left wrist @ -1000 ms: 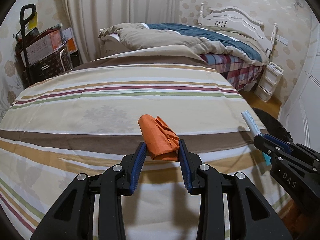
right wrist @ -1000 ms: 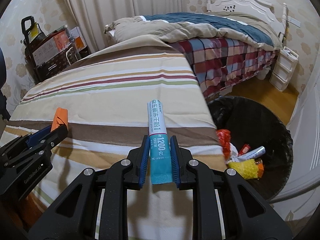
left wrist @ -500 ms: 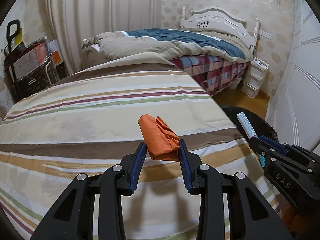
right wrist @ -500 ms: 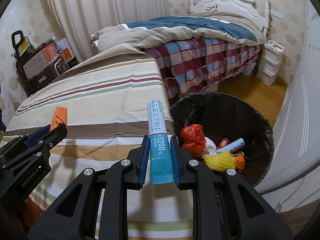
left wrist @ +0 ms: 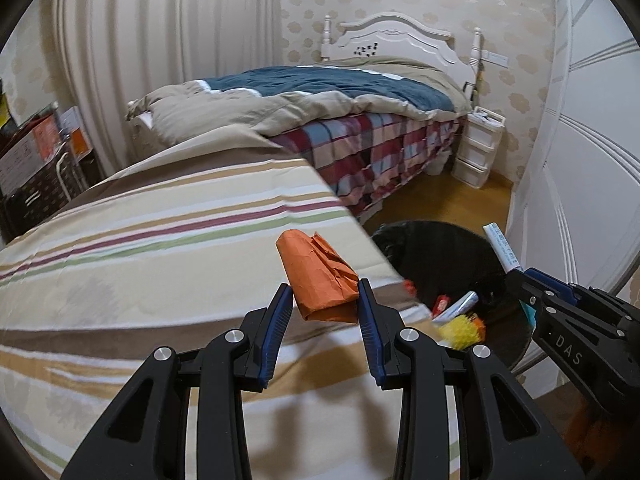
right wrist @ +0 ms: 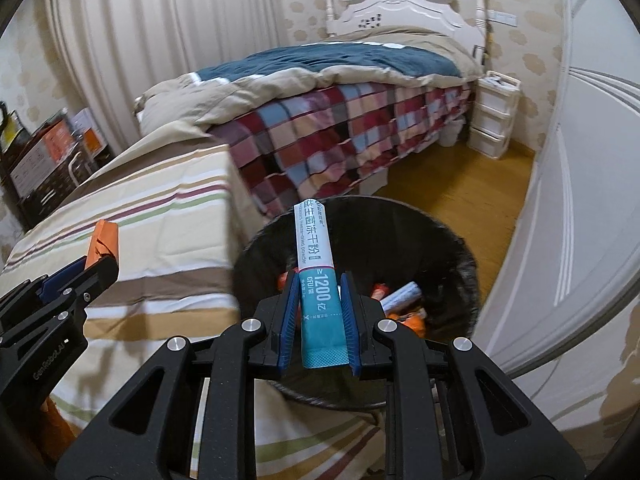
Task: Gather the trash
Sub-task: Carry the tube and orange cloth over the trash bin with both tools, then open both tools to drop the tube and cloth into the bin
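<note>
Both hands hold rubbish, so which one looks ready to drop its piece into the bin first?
Probably the right. Its gripper holds the teal packet above the black bin, while the left gripper carries the orange paper above the striped bedcover.

A striped bedspread fills the near left, from 7 to 10 o'clock. Behind it, toward 12 o'clock, a bed carries a beige and blue duvet over a plaid cover hanging down its side. A white headboard stands against floral wallpaper. A white drawer unit sits beside the bed at 2 o'clock on the wooden floor. Pale curtains hang at 11 o'clock. A cluttered dark rack stands at 9 o'clock. A white door spans 3 o'clock.
</note>
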